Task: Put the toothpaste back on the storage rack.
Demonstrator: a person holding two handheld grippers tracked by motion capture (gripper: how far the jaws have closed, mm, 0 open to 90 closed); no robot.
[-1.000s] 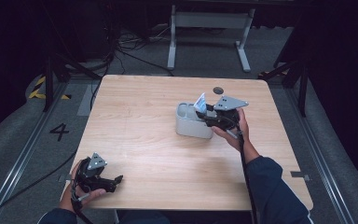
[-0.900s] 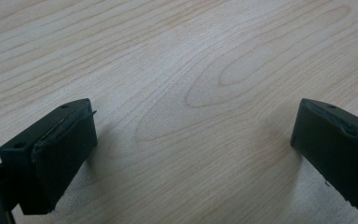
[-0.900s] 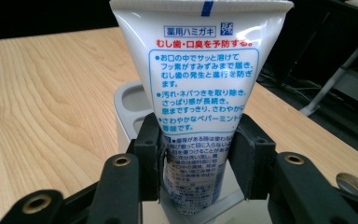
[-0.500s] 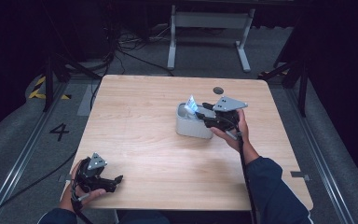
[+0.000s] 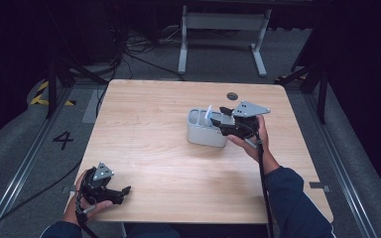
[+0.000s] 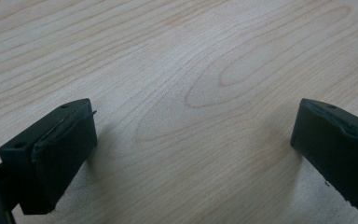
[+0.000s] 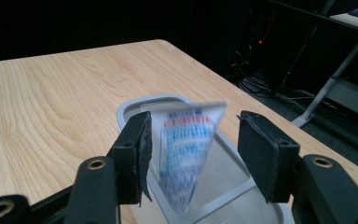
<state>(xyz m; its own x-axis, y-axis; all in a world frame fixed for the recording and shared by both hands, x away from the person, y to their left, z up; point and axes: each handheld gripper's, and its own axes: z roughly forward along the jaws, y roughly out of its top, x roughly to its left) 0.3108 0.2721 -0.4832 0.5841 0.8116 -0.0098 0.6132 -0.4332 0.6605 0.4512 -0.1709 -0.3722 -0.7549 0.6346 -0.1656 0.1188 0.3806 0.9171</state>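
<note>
The step in hand looked to be dropping a small packet (image 7: 186, 154) into the grey bin (image 5: 206, 130), which stood on the desk (image 5: 178, 148) a little right of its middle. The right gripper (image 5: 217, 120) hung over the bin's right-hand compartment, and its jaws had just been opening: in the right gripper view the white packet with blue and red print sat between the pads, blurred and tilted, its lower point already below the bin's rim, the right pad well clear of it and the left pad at most brushing it. It seemed to be slipping free. To finish this well, the person would have done best to hold that gripper steady above the bin until the packet had dropped fully inside, then widen the jaws a touch more before lifting straight up, so that a pad did not drag the packet back over the rim or nudge the bin. The left gripper (image 5: 119, 191) rested far from the bin at the desk's near left edge, jaws wide apart and holding nothing.
</note>
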